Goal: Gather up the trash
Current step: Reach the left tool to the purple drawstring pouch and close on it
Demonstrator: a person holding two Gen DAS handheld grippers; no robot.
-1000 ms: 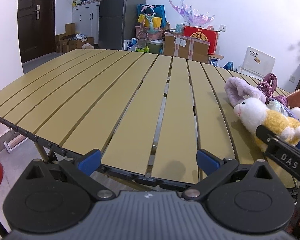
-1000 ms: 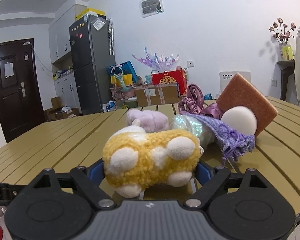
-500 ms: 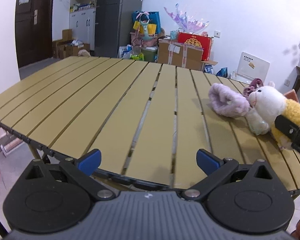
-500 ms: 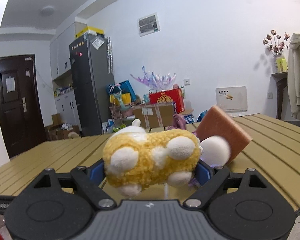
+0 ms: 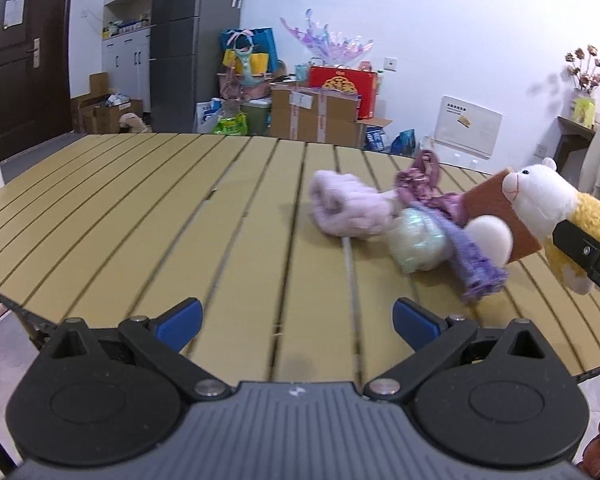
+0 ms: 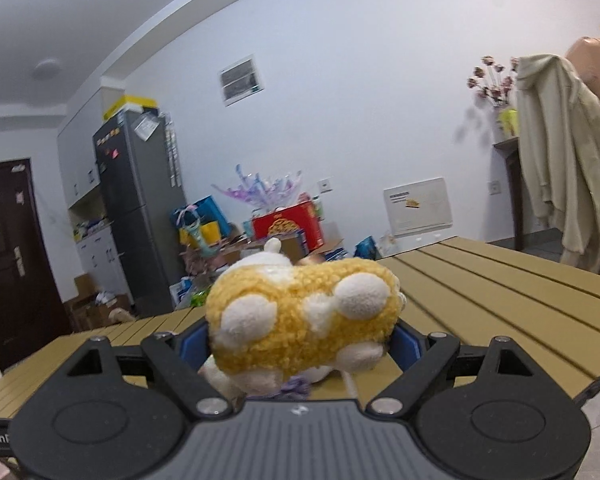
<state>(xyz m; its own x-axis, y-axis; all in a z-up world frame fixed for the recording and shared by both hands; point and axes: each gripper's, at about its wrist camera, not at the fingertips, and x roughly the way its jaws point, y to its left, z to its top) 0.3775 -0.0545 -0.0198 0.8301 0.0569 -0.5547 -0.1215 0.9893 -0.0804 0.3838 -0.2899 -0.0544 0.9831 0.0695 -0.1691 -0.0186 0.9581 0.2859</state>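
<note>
The right gripper [image 6: 300, 340] is clamped on a yellow-and-white plush toy [image 6: 304, 320], which is held above the slatted table [image 5: 140, 220]. The left gripper [image 5: 296, 316] is spread wide with nothing between its fingers. Farther right, a pink slipper [image 5: 348, 210], purple cloth [image 5: 472, 256] and a brown sponge [image 5: 496, 208] are heaped together.

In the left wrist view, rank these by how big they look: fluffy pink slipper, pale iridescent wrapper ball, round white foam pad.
1. Fluffy pink slipper
2. Pale iridescent wrapper ball
3. Round white foam pad, partly hidden by the purple fringe

All lie close together, so nearness hardly skews this.
</note>
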